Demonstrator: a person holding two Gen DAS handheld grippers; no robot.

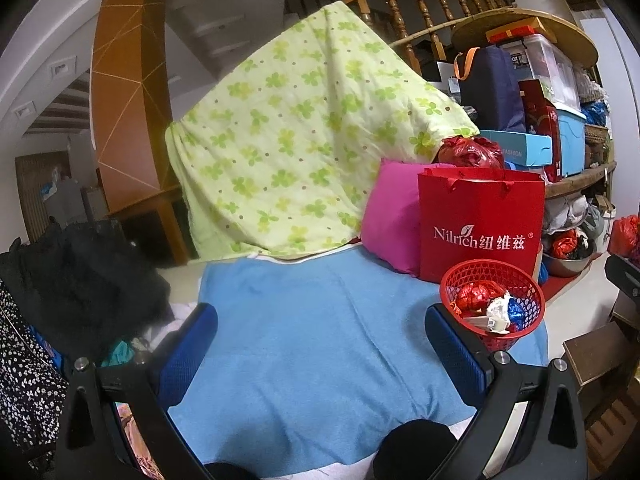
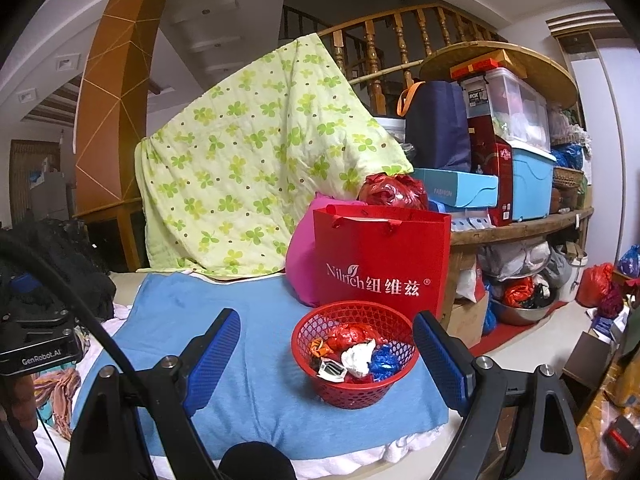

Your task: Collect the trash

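A red basket [image 2: 354,354] is sitting on a blue towel [image 2: 248,360]. The basket is full of trash [image 2: 352,354]: shiny red, blue, orange and white wrappers, all crumpled up. In the left wrist view the same basket [image 1: 493,304] is sitting at the right edge of the towel [image 1: 316,344].

The right claw [image 2: 326,356] is hanging over the towel with its two blue fingers [image 2: 214,356] standing wide apart. It is not holding anything. The basket is showing between the fingers, nearer the right one, but they are not squeezing it.

The left claw [image 1: 320,350] is also standing wide open over the bare towel, and it is holding nothing. Its right finger is showing just in front of the basket.

Right behind the basket a red paper bag [image 2: 382,264] with white writing is standing up. A pink pillow [image 2: 302,268] is leaning beside it. A green flowery blanket [image 2: 256,172] is hanging down behind the towel. A wooden shelf [image 2: 520,220] piled with boxes is standing at the right.
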